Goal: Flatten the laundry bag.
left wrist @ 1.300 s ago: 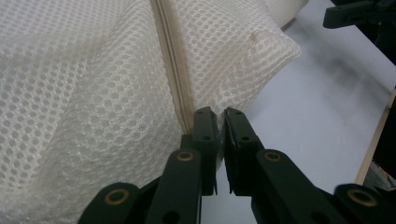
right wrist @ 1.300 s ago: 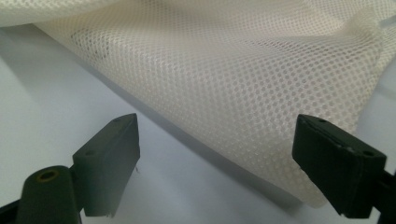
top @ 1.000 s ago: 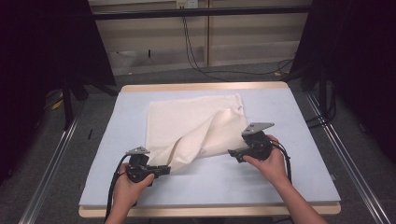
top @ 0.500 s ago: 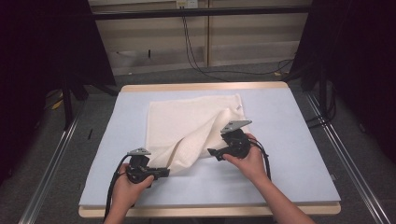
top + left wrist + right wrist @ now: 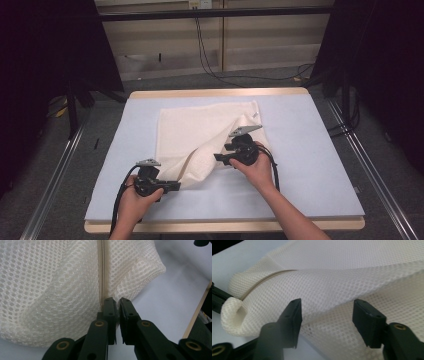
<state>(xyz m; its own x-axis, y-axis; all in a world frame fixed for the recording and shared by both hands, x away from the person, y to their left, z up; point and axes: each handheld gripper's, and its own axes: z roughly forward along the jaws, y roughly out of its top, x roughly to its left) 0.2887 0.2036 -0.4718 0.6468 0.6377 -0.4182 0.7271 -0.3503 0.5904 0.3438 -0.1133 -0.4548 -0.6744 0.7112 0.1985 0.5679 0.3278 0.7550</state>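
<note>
The mesh bag lies cream and flat on the pale mat, its far part spread out and its near edge lifted into a fold that runs from one gripper to the other. In the left gripper view the bag rises right in front of the jaws, and its zipper runs straight away from the tips of the fingers. The left gripper has its jaws drawn almost together at the bag's near corner; the zipper's end sits right at the tips, though whether the pads really pinch it cannot be made out.

In the right gripper view the raised layer of the bag passes between the two fingers, with a lower layer under it. The jaws stand half wide and have just been closing, with mesh between them; the pads do not press on it yet. Left of those fingers the edge curls into a roll, and the zipper follows the curl. The right gripper rests over the fold's right side, the hand behind it.

The mat covers a table with a wooden rim.
</note>
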